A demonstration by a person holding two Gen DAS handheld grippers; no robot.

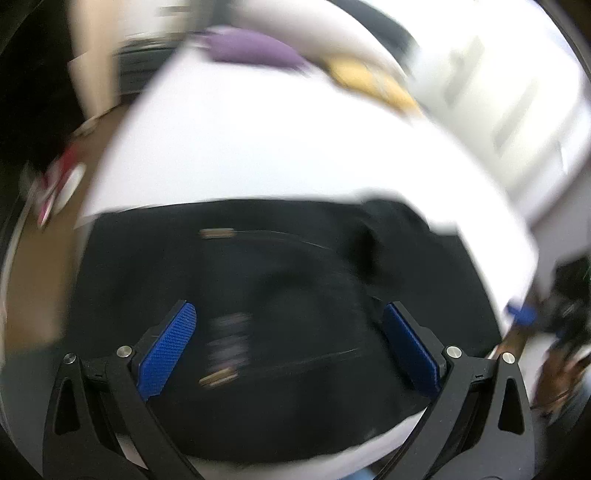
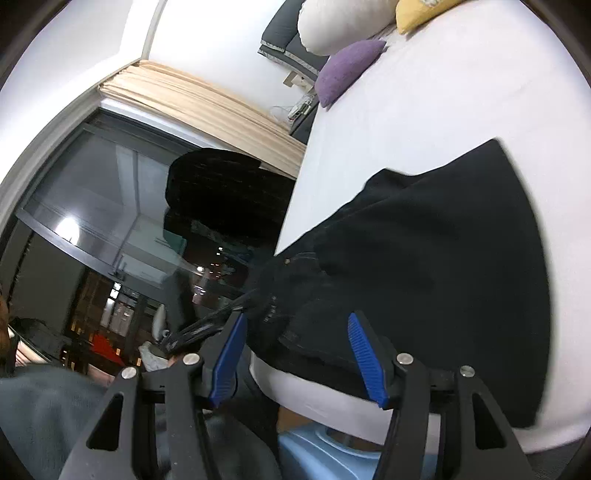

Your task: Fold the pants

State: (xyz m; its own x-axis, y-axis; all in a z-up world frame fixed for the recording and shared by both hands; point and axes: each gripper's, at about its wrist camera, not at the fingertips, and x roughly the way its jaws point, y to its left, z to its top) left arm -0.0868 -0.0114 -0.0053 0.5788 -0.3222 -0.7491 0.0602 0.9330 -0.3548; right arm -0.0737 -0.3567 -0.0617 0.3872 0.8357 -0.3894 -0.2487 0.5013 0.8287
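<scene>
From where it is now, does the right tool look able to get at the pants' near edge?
Probably yes. The right tool stands open just above the black pants at the bed's edge, and nothing lies between its pads and the cloth.

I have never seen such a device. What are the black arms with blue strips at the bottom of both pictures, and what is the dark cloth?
Each picture comes from a camera mounted on a hand-held gripper, looking along its two fingers. One shows the left gripper, the other the right gripper. The blue strips are grip pads. Both grippers are open and hold nothing. The dark cloth is a pair of black pants lying on a white bed. At the far end lie a purple cushion, a yellow cushion and a white pillow.
</scene>
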